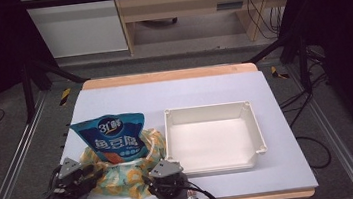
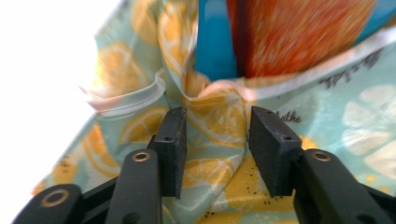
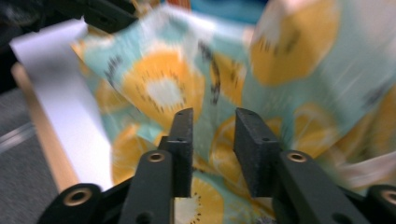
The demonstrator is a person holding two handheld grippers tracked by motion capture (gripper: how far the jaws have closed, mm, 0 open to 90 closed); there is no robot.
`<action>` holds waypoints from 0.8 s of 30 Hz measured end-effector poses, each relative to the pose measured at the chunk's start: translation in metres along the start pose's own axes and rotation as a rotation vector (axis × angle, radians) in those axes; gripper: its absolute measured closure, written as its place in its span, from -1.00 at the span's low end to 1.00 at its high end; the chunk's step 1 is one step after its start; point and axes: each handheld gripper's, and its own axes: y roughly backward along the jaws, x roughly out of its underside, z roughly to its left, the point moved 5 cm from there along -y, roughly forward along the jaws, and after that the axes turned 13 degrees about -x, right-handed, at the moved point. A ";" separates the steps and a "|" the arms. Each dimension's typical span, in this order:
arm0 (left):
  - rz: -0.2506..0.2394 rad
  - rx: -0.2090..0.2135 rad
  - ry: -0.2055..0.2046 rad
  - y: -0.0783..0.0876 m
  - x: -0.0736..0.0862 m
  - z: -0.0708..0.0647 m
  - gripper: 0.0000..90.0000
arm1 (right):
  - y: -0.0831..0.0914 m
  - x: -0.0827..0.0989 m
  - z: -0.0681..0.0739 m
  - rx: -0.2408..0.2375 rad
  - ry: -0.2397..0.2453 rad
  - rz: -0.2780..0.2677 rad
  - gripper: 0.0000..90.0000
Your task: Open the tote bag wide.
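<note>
- A soft bag (image 1: 123, 178) with yellow lemon slices printed on it is seen on the table (image 1: 224, 94), just to the left of the white tray (image 1: 255, 120).
- A blue snack packet (image 1: 111, 137) is stuck in the top of the bag, on the far side from the person, and it is also left of the tray.
- The left gripper (image 1: 92, 175) is held at the bag's left edge, well apart from the tray.
- In the left gripper view, the left gripper (image 2: 215, 140) is spread apart, and a fold of the bag (image 2: 219, 126) is seen between the jaws, but it is not squeezed.
- The right gripper (image 1: 148, 179) is held at the bag's near right corner, just beside the tray's near left corner.
- In the right gripper view, the right gripper (image 3: 212, 144) is spread a little, and the bag cloth (image 3: 187, 84) is seen in the gap, loose and blurry.
</note>
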 end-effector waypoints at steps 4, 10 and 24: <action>-0.104 -0.001 0.041 0.022 -0.008 0.001 0.11 | 0.020 -0.017 0.000 -0.031 0.014 -0.077 0.30; -0.154 -0.024 0.062 0.032 -0.013 0.004 -0.01 | 0.050 -0.043 -0.009 -0.034 0.029 -0.159 0.09; -0.199 -0.064 0.040 0.042 -0.015 0.003 -0.35 | 0.086 -0.081 -0.034 -0.064 0.052 -0.226 -0.21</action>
